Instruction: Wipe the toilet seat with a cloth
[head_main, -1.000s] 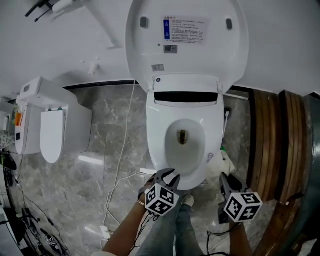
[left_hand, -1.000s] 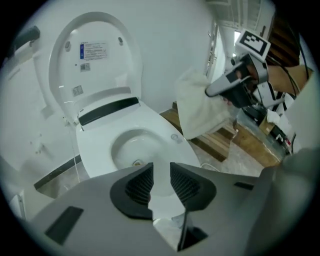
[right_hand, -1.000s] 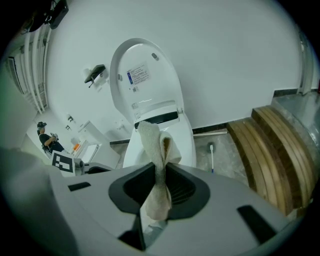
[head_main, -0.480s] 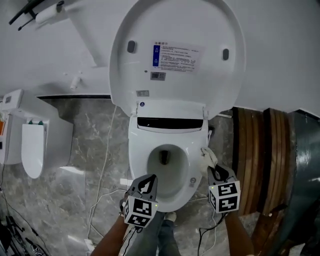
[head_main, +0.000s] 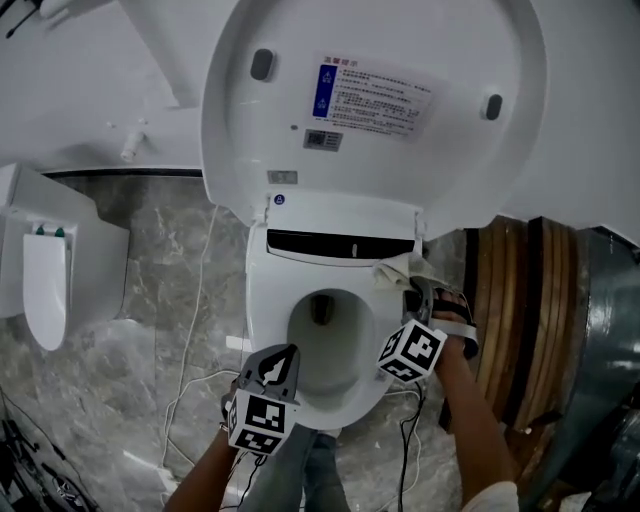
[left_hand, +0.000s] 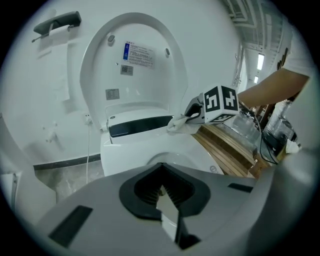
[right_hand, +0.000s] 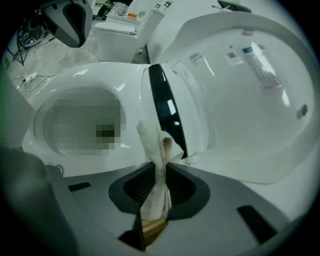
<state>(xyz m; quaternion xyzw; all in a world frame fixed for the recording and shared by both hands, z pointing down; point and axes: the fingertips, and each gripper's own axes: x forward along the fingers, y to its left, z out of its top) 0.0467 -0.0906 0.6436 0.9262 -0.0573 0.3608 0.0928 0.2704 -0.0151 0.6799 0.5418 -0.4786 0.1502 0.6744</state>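
Head view: the right gripper (head_main: 413, 292) clamps a white cloth (head_main: 397, 270) at the toilet seat's (head_main: 262, 320) far right corner, below the raised lid (head_main: 370, 120). Wooden planks (head_main: 520, 300) stand just right.

Left gripper view: the left gripper (left_hand: 162, 194) is closed and empty, by the seat's near edge.

Right gripper view: the cloth runs lengthwise between the pads, its free end apparently touching the seat.

Just ahead of your right gripper's (head_main: 418, 292) jaws, the cloth (right_hand: 152, 145) hides the seat (right_hand: 125, 82) beneath it; the lid label (head_main: 375, 95) print is too small to read.

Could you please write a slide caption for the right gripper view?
Right gripper holds a white cloth near the back of the toilet seat, lid raised.
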